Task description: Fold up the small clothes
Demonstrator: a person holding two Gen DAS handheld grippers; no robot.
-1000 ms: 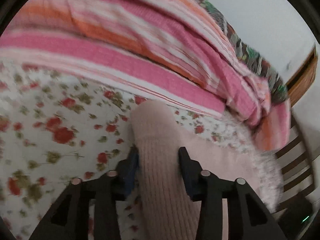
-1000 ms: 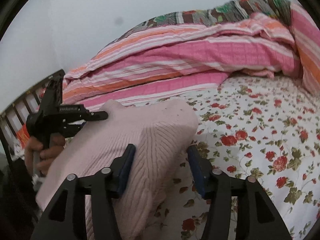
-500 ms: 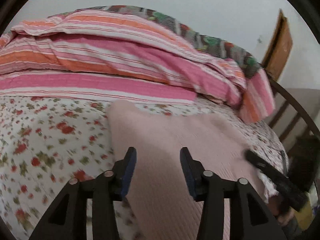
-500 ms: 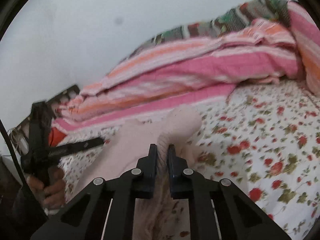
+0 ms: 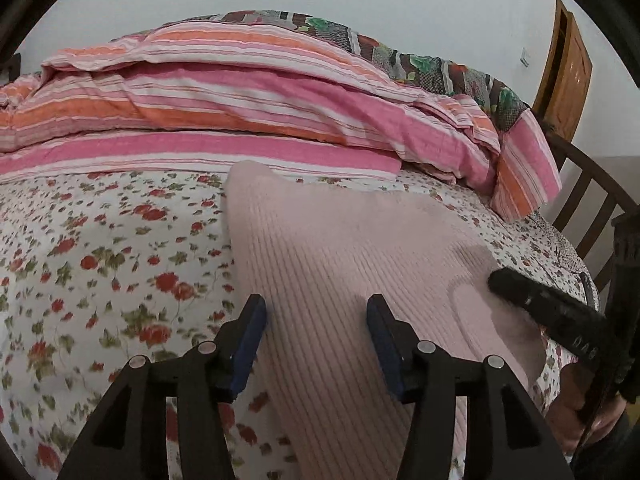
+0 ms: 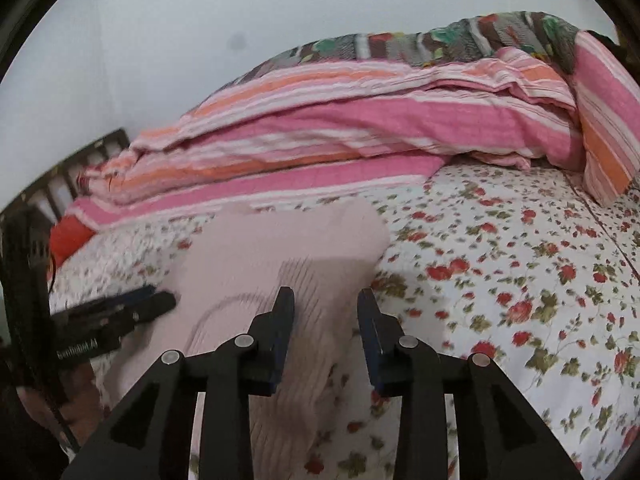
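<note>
Pink ribbed knit garment lies flat on the floral bedsheet, folded into a rough rectangle w/ its far corner just short of the striped pink-orange quilt bunched along the wall side. Left of the garment in the left wrist view – wide bare sheet, nothing on it. Right edge of the bed is bounded by dark wooden rails; a wooden door stands beyond. In the right wrist view, open sheet runs far to the right of the garment up to the quilt's hanging end; a red item sits by the rails at left.

Left gripper – jaws parted approx. halfway, straddling the garment's near edge, pads not pressing the cloth; no grip. Right gripper – jaws opening, knit fabric between them, pads look clear of it, though blur makes contact hard to judge.

No containers in view.
</note>
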